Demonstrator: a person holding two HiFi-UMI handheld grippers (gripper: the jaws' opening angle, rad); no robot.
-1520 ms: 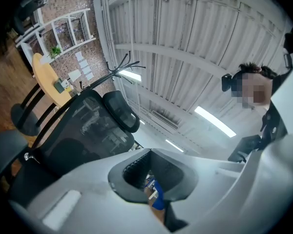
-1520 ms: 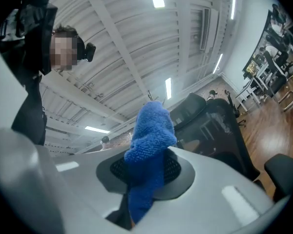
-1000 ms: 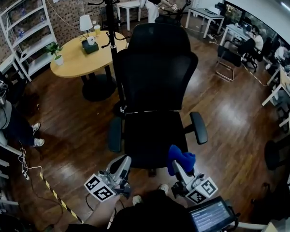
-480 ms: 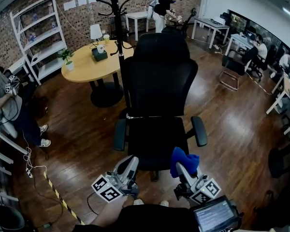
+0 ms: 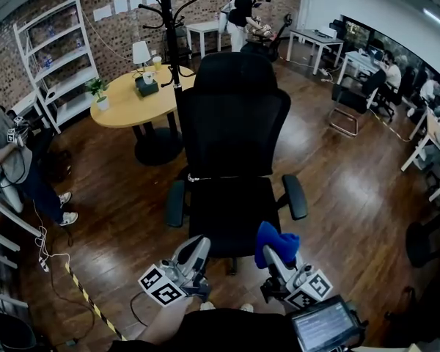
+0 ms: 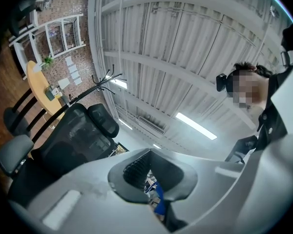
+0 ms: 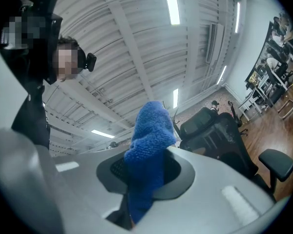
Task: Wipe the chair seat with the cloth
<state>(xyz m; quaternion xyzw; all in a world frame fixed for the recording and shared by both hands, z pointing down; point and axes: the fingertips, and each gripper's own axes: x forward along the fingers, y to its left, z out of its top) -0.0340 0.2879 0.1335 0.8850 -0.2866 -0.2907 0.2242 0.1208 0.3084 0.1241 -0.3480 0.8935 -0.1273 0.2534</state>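
Head view: black office chair (image 5: 231, 123) stood mid-frame, w/ both tools held low at the front edge of its seat (image 5: 231, 211), tilted up toward the ceiling. Left tool (image 5: 193, 251) was pressed together, gripping nothing. Right tool (image 5: 273, 259) pinched the blue cloth (image 5: 276, 240), bunched upright over the seat's front-right corner.

Dark wooden plank floor (image 5: 352, 189) reflecting light. Red brick wall (image 5: 121, 35) backing white open shelving unit (image 5: 55, 57), round light-wood table (image 5: 125, 105), black coat stand (image 5: 169, 20). White desks (image 5: 312, 35) standing along white wall (image 5: 374, 6). Ceiling strip lights (image 7: 172, 4) glowing.
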